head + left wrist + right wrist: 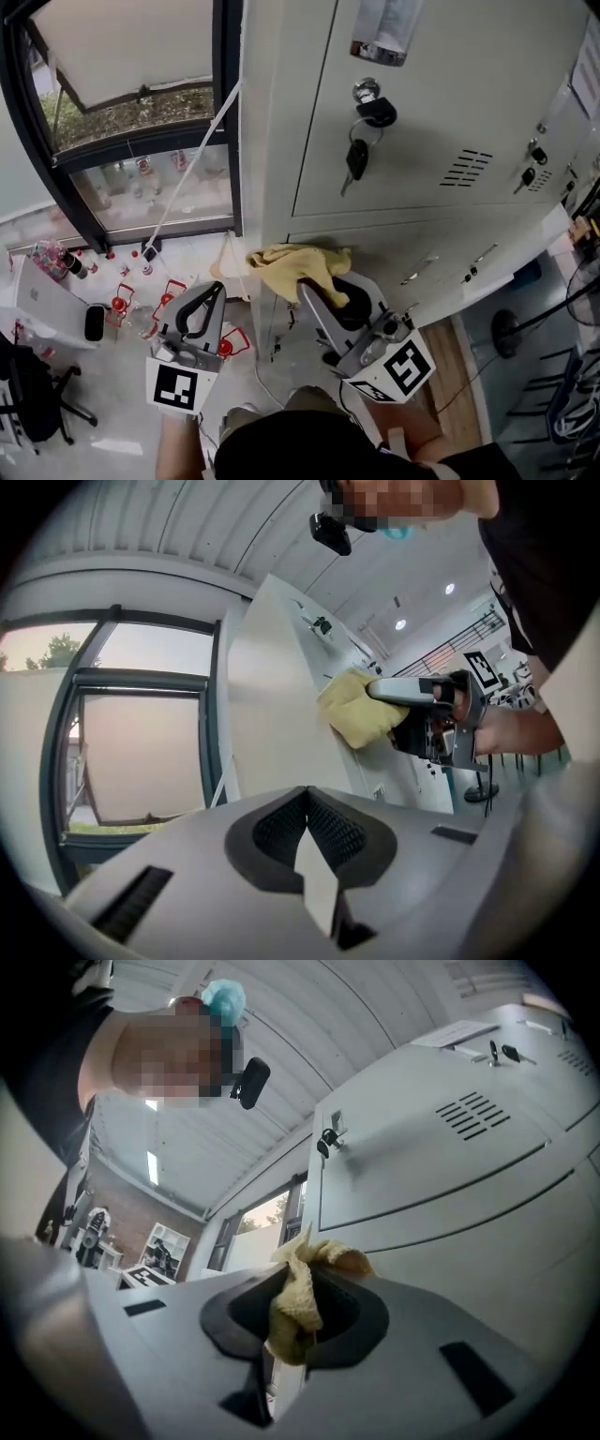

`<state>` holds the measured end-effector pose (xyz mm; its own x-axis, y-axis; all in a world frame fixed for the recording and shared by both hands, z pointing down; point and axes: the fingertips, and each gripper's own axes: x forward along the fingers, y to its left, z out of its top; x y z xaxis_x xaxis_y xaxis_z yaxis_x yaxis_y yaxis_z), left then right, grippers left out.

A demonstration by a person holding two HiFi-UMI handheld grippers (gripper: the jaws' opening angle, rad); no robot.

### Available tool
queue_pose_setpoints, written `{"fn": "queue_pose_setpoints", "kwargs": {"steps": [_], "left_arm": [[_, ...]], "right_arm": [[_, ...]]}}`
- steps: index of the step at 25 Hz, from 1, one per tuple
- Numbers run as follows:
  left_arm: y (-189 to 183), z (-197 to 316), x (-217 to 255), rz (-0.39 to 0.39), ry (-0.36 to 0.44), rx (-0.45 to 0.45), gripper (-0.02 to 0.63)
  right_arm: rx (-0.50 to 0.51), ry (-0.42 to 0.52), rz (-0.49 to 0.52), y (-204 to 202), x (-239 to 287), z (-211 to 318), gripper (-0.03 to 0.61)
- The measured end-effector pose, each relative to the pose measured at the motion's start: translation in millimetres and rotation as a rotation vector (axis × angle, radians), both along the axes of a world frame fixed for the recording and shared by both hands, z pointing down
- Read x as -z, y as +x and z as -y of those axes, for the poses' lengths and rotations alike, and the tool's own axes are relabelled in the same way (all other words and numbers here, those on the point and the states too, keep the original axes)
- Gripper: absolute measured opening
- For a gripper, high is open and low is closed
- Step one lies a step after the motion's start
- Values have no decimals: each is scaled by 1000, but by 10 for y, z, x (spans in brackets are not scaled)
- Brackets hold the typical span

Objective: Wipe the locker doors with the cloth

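Centre of head view: we count one crumpled yellow cloth [298, 264], two grippers, at least two grey metal locker doors [441, 122]. Cloth's long axis runs left-right, against the lower door's upper left corner. Right gripper [317, 284] jaws clamped on cloth. Left gripper [215, 287] jaws together, empty.

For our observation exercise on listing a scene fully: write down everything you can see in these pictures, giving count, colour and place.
Lockers: one bank, several doors, light grey, right side.
Keys: one bunch, black-headed, hanging from the upper door's lock.
Cloth: one, yellow, against the locker front near its left edge.
Window: one, dark frame, left of the lockers.
Chair: one, black, floor at lower left.
Left gripper: one, grey, fingers together, empty, off the lockers.
Right gripper: one, grey, fingers shut on the cloth.
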<state>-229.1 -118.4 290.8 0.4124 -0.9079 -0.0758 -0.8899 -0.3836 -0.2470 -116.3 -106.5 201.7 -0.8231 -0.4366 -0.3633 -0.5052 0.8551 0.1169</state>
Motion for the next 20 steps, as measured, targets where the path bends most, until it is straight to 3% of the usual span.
{"fn": "queue_pose_setpoints", "kwargs": {"steps": [7,11,16,20], "left_arm": [[171,202,107,-1,29,-198,9],[285,276,104,-6,29,-278,9],[398,375,126,-21,38,-320,9],[423,476,111,-69,42,-285,9]], "right_arm": [[-229,-21,58,42,43,157,69],[-298,-58,101,107,-20,266,69],[-365,-38,104,204,-48,315,63],[-372,-47,121,413,-28,387,60]]}}
